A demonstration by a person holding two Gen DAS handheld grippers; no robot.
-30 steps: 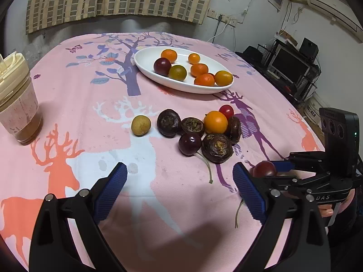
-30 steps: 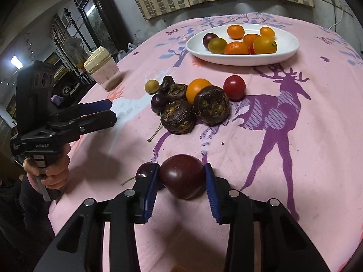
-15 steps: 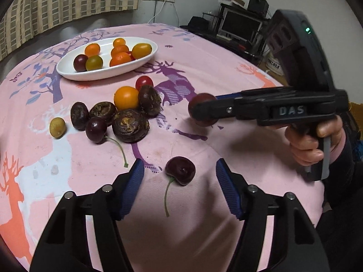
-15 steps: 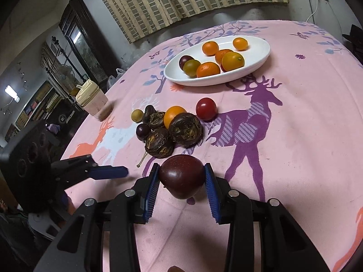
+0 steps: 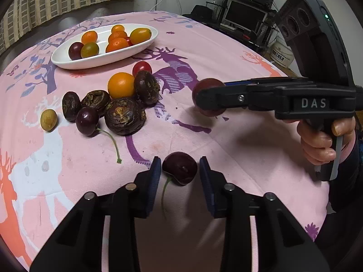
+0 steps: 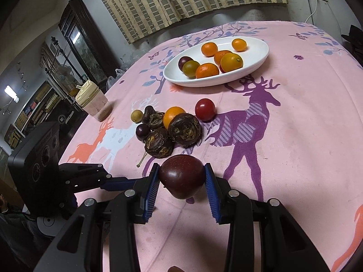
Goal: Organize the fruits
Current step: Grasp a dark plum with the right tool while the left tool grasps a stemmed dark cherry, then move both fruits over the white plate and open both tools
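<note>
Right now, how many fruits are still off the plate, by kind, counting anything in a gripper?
Wrinkled dark fruits: 4
Cherries, one between the open left gripper fingers: 2
Orange: 1
Red tomato: 1
Small yellow fruit: 1
Plum, held in the right gripper: 1
Total: 10

Pink cloth-covered surface [image 6: 306,117] printed with purple, orange and white deer; glossy white oval plate [image 6: 261,56] carrying orange citrus; dark maroon round plum [image 6: 181,176] between blue-padded black jaws; dark red cherry [image 5: 180,167].
</note>
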